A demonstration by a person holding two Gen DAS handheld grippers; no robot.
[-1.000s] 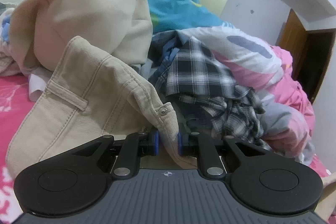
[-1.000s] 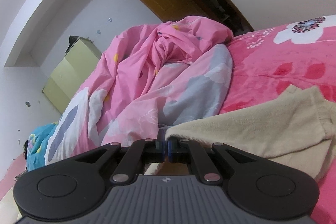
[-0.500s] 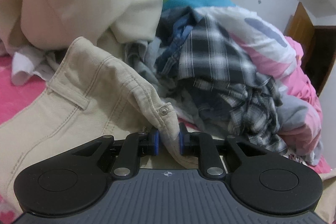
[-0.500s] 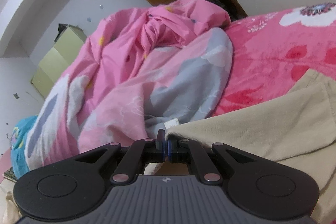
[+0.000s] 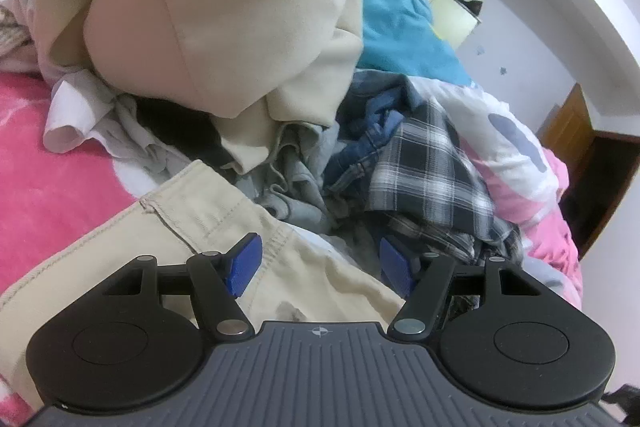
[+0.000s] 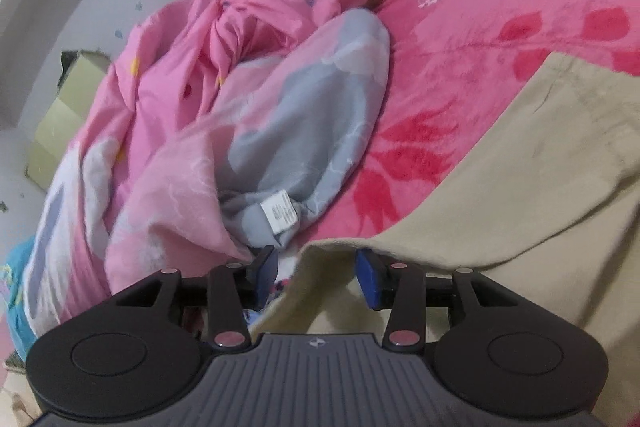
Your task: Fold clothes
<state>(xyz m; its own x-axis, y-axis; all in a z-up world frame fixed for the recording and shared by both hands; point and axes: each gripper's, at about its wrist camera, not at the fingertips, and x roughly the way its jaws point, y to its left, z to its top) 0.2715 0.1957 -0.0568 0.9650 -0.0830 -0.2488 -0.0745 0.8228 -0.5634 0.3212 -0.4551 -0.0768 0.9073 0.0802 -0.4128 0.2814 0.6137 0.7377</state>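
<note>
Left wrist view: the left gripper (image 5: 320, 265) has its jaws apart over the beige trousers (image 5: 200, 223), which lie flat on the pink blanket (image 5: 56, 187). The right gripper (image 6: 316, 277) is spread too; the trouser edge seems to sit loose between its jaws.

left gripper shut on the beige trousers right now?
No. The left gripper is open, its blue fingers spread apart above the beige trousers, gripping nothing.
</note>
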